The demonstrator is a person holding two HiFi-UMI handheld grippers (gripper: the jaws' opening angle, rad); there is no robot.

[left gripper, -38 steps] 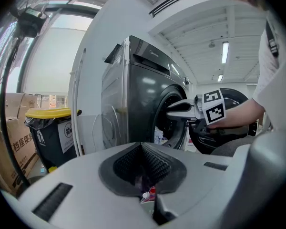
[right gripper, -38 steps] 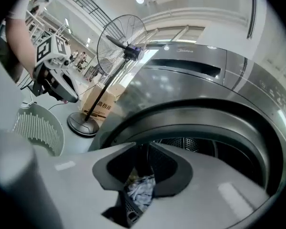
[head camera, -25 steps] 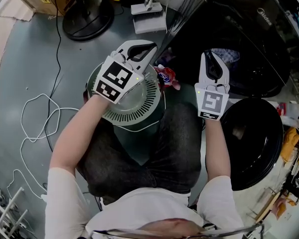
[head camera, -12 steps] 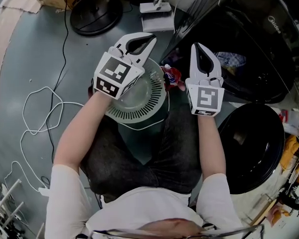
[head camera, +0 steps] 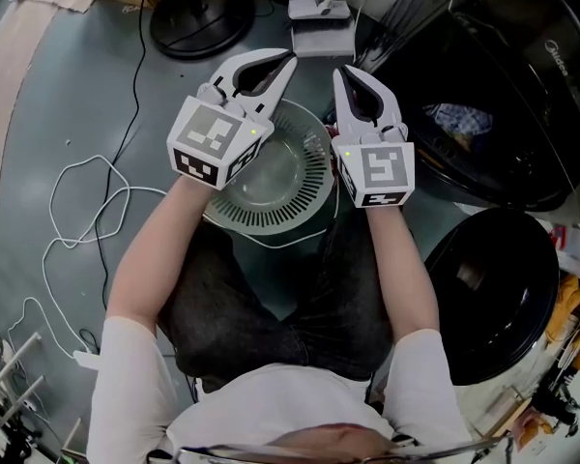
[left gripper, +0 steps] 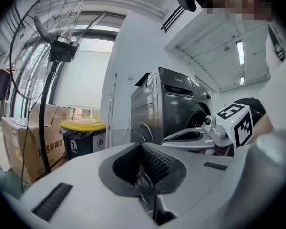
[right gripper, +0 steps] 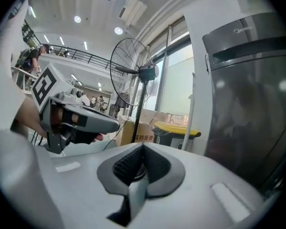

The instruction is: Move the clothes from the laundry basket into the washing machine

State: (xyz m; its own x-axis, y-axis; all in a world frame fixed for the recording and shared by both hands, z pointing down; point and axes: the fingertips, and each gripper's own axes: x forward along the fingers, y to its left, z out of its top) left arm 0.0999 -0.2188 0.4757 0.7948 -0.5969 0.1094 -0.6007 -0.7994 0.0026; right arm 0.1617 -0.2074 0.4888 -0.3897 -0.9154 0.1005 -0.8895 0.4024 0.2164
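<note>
The round slotted laundry basket (head camera: 271, 201) stands on the floor in front of the person's knees, and no clothes show inside it. My left gripper (head camera: 288, 61) hovers over its far left rim, shut with nothing in it (left gripper: 142, 147). Over the basket's right rim, close beside the left one, my right gripper (head camera: 340, 71) is also shut and empty (right gripper: 143, 149). To the right the washing machine (head camera: 503, 85) is open, with a blue checked cloth (head camera: 461, 119) in its drum. Its round dark door (head camera: 493, 288) hangs open at the lower right.
A standing fan (left gripper: 43, 46) has its black base (head camera: 201, 13) at the far side, with a white floor tool (head camera: 321, 27) next to it. A white cable (head camera: 77, 230) loops over the floor at the left. A yellow-lidded bin (left gripper: 83, 137) and cardboard boxes (left gripper: 19, 142) stand behind.
My right gripper has swung left from the washer opening to the basket's right rim. The left gripper shifted a little farther out. The red cloth beside the basket is now hidden.
</note>
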